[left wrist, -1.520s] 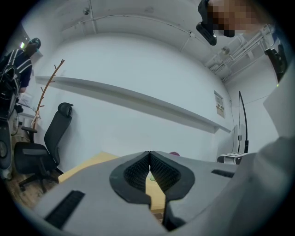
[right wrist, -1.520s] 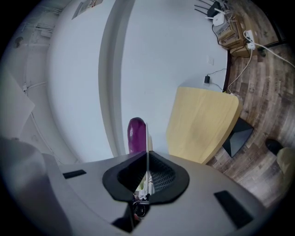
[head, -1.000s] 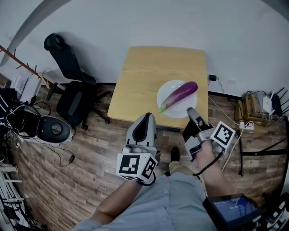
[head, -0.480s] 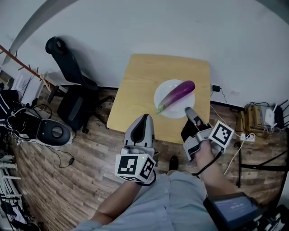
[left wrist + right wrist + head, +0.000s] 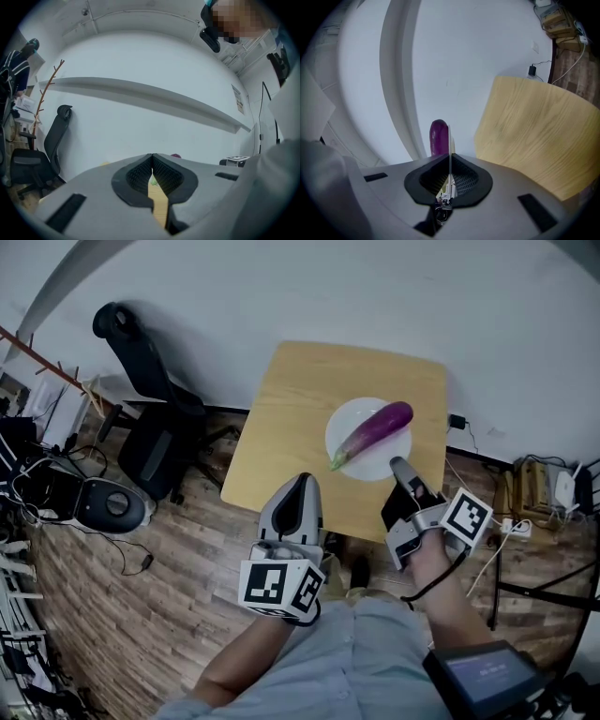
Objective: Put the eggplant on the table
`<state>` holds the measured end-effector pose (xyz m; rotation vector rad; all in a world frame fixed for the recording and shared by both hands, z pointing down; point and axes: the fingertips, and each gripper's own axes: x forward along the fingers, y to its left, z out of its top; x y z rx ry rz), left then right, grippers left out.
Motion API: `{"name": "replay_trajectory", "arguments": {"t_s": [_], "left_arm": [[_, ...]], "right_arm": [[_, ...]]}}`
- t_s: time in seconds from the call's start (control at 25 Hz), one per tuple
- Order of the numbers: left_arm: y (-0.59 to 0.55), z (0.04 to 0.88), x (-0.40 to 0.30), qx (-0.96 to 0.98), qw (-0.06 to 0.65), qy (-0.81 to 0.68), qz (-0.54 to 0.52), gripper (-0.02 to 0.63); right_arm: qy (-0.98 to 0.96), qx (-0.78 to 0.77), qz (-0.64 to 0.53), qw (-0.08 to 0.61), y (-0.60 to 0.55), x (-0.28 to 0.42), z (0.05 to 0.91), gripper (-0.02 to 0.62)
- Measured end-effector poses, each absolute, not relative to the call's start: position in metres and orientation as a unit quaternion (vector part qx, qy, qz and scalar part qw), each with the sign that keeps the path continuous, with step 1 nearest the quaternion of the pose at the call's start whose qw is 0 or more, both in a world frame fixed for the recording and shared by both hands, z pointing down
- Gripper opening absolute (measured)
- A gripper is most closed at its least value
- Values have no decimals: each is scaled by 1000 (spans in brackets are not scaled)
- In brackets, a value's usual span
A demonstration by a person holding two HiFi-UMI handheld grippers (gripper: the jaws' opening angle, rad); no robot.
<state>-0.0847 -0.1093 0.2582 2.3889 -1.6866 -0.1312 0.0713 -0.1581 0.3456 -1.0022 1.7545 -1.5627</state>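
Eggplant (image 5: 373,433): lay on plate (image 5: 352,423), bench (image 5: 300,409); ungrasped. Left gripper (image 5: 297,486), right gripper (image 5: 398,465): fingers clenched, empty. Whole transfer outstanding.

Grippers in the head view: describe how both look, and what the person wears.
The left gripper and right gripper are grey shells tapering to narrow tips, with black ribbed pads inside. Each carries a white cube with black square markers. A black cord loops at the right wrist. The person wears a light grey-blue shirt.
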Motion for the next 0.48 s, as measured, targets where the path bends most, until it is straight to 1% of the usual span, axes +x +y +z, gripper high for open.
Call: {"name": "replay_trajectory", "arguments": {"t_s": [0.48], "left_arm": [[-155, 286, -90, 833, 117, -540, -12, 8]], "right_arm": [[648, -385, -585, 300, -201, 56, 379, 14]]}}
